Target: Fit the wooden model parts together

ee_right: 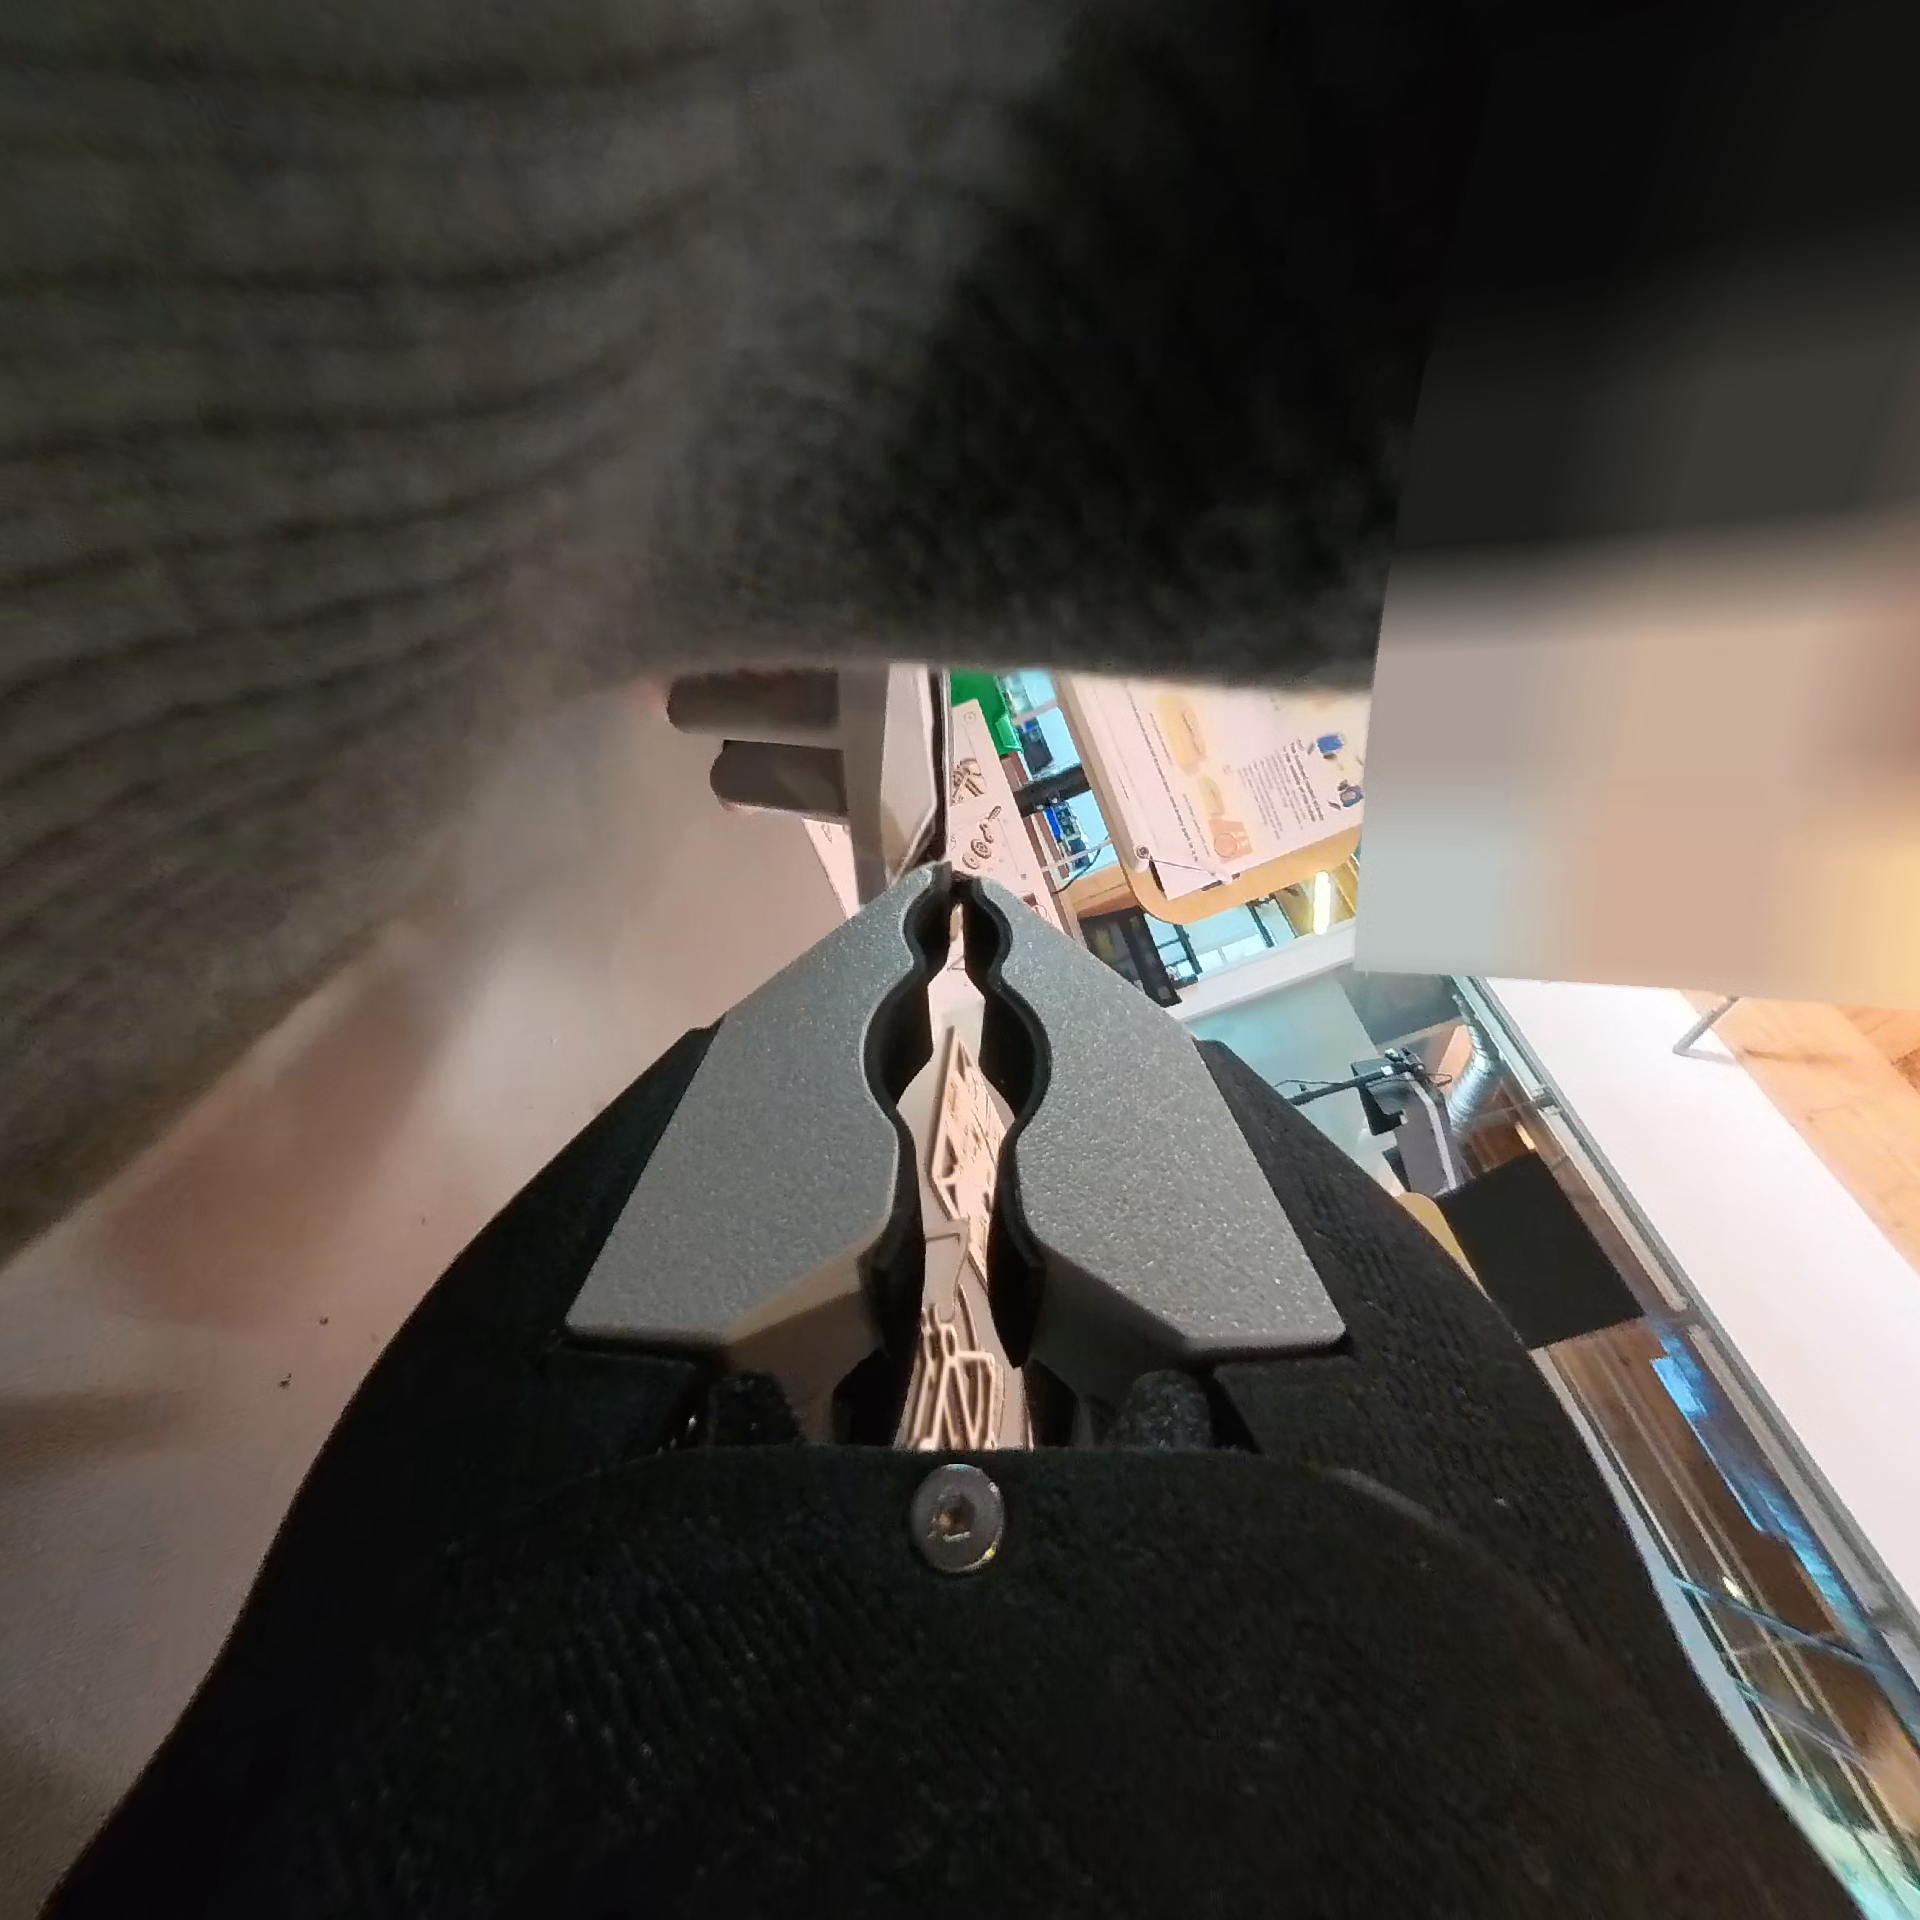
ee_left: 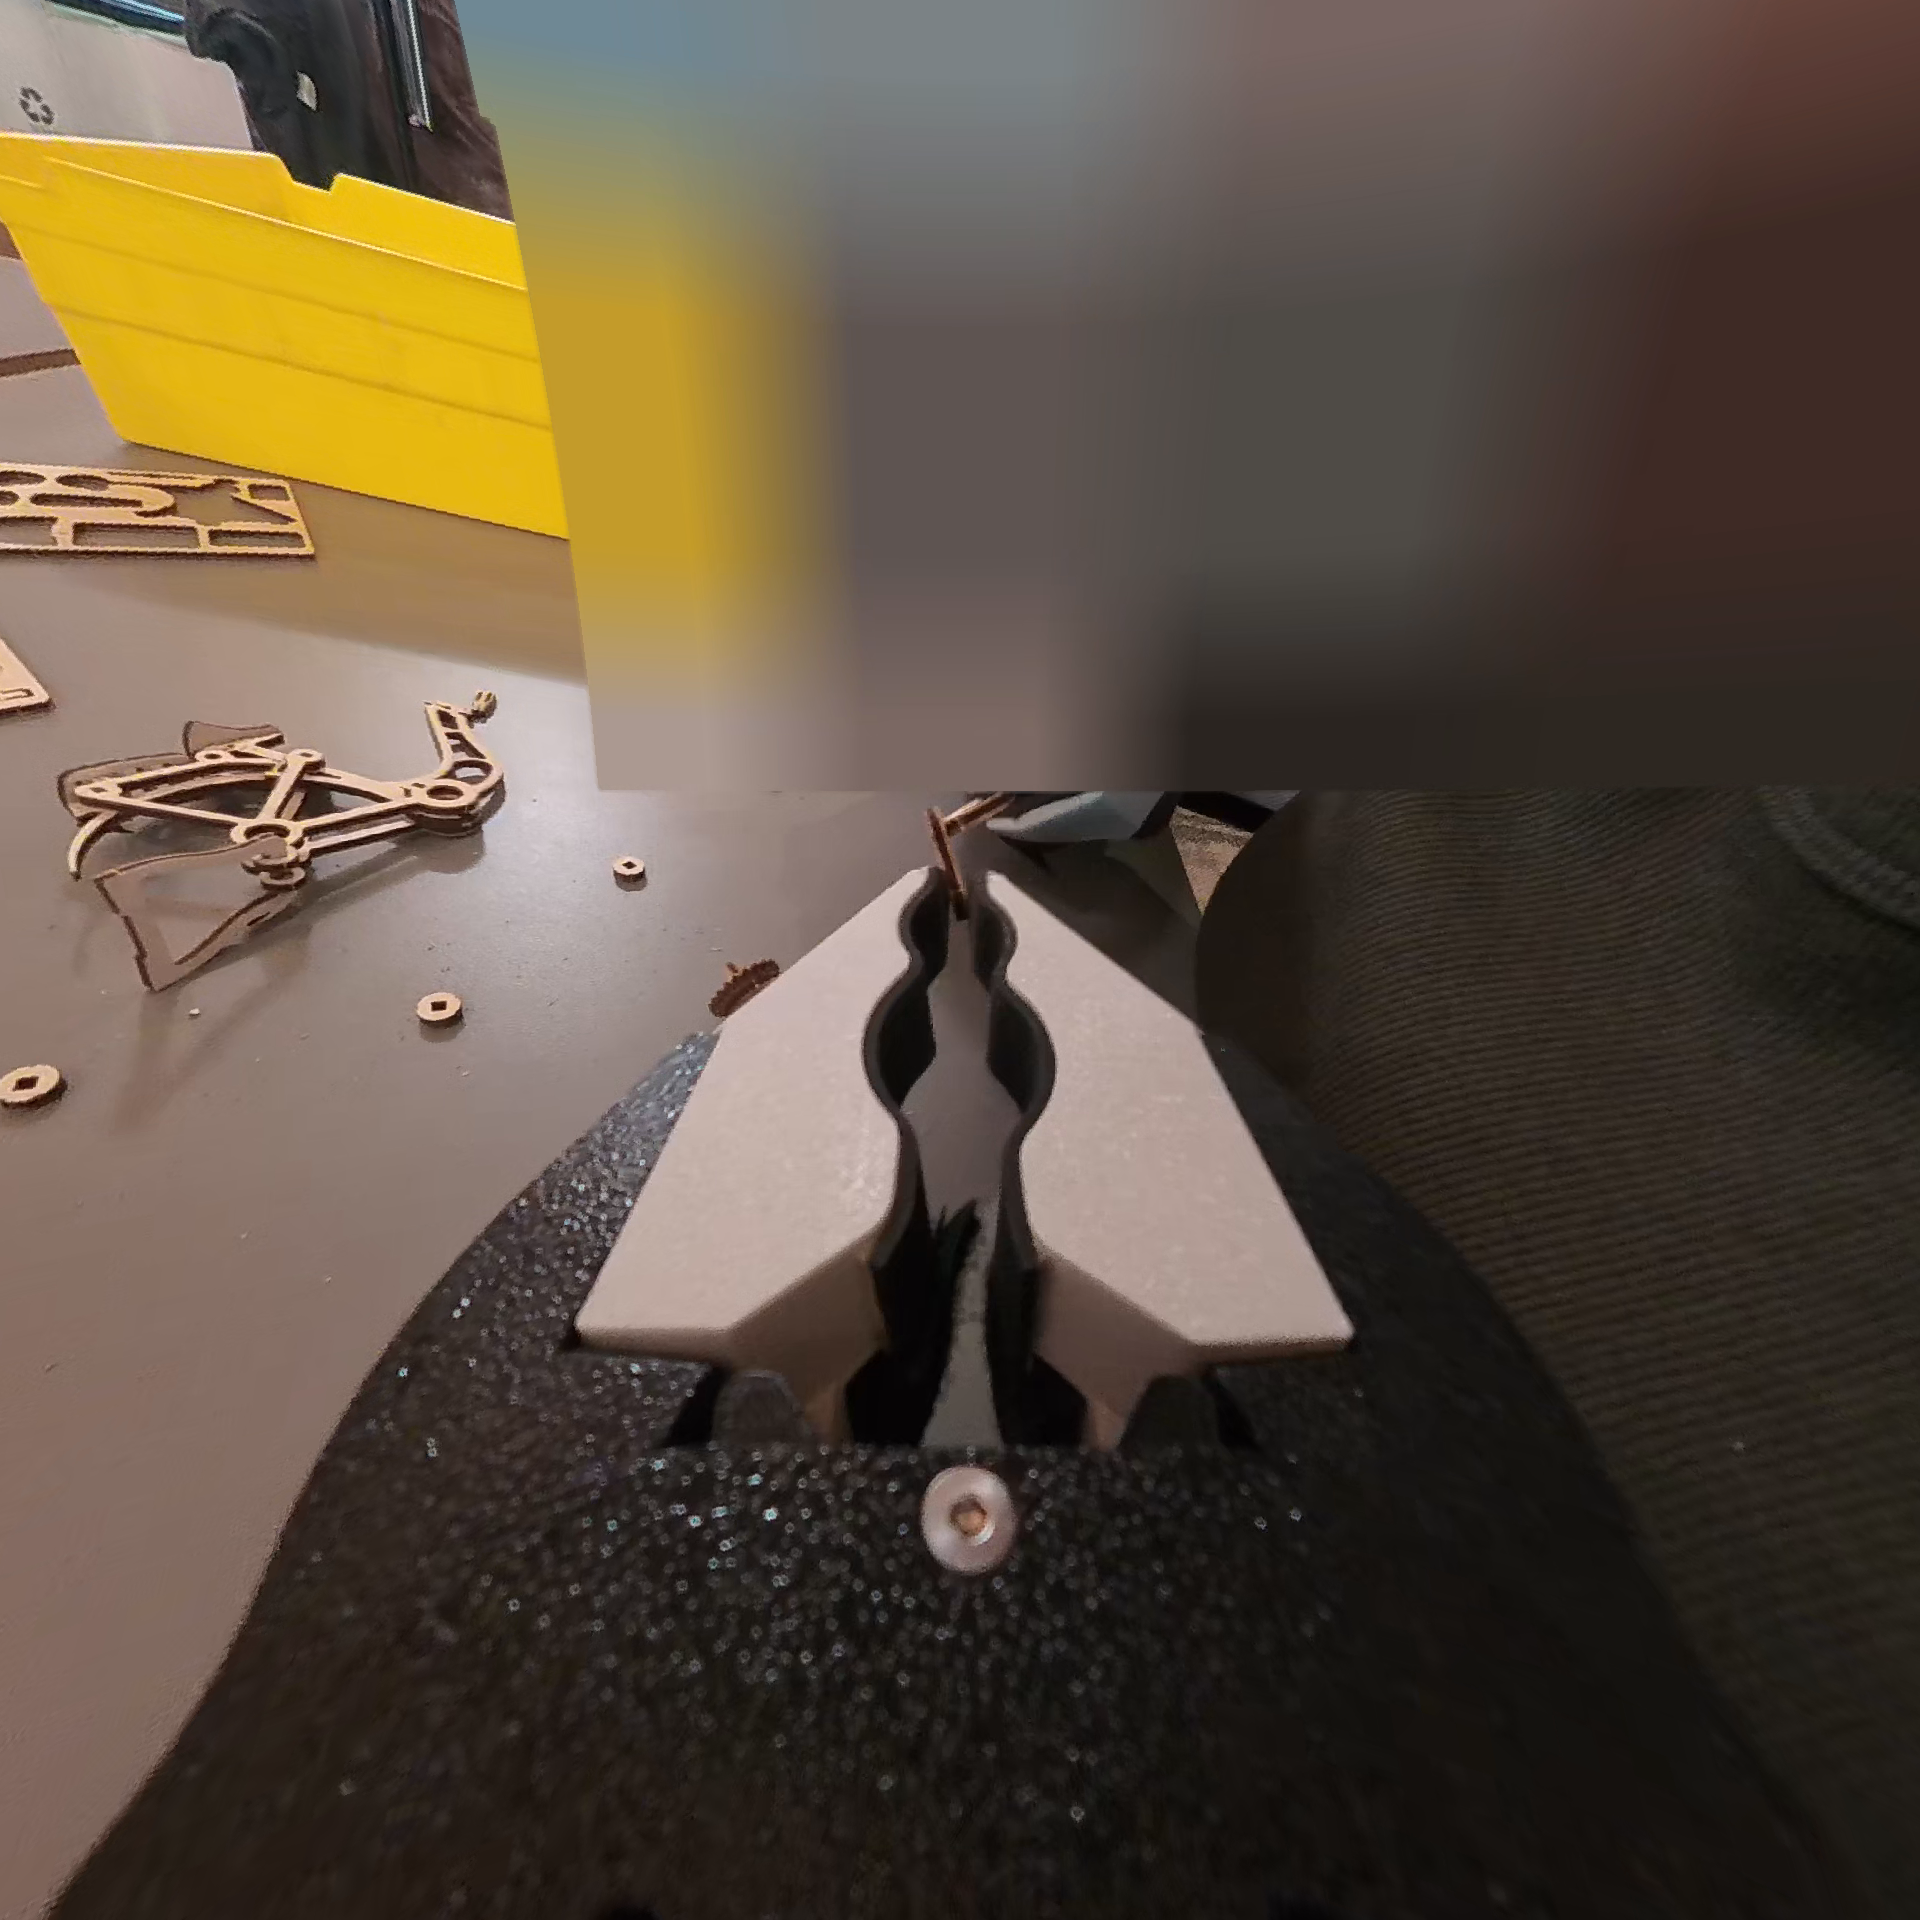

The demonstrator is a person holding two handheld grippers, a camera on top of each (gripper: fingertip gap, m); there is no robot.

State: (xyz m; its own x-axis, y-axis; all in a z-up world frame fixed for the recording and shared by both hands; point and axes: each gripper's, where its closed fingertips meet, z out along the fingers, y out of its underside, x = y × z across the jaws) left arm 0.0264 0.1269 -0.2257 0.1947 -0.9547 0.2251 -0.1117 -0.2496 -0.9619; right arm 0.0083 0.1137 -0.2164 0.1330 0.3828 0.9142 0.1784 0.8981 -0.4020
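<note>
The small round wooden disc-shaped part (ee_left: 943, 844) sits edge-on at the very tips of the left gripper (ee_left: 964, 906), whose pale grey jaws are clenched on its lower rim; just beyond it a second thin wooden piece (ee_left: 979, 805) reaches in from the far side, and it is hard to tell whether the two touch. With so little of the disc between the tips, any sideways push while mating could, I judge, twist it out or snap the thin wood. The right gripper (ee_right: 954, 891) has its dark grey jaws closed to a hairline at the tips; a thin edge may lie there, but I cannot tell whether anything is held. A dark knitted sleeve (ee_left: 1558, 1195) crowds close beside the disc and could brush it. Farther left of the disc, on the brown tabletop (ee_left: 364, 1195), lie a half-built wooden lattice model (ee_left: 281, 821), several loose wooden washers with square holes (ee_left: 441, 1007) and a small wooden gear (ee_left: 743, 982); a dropped disc could vanish among them. Beyond these, a punched-out wooden sheet (ee_left: 156, 514) and a yellow plastic bin (ee_left: 301, 343) stand well clear.
</note>
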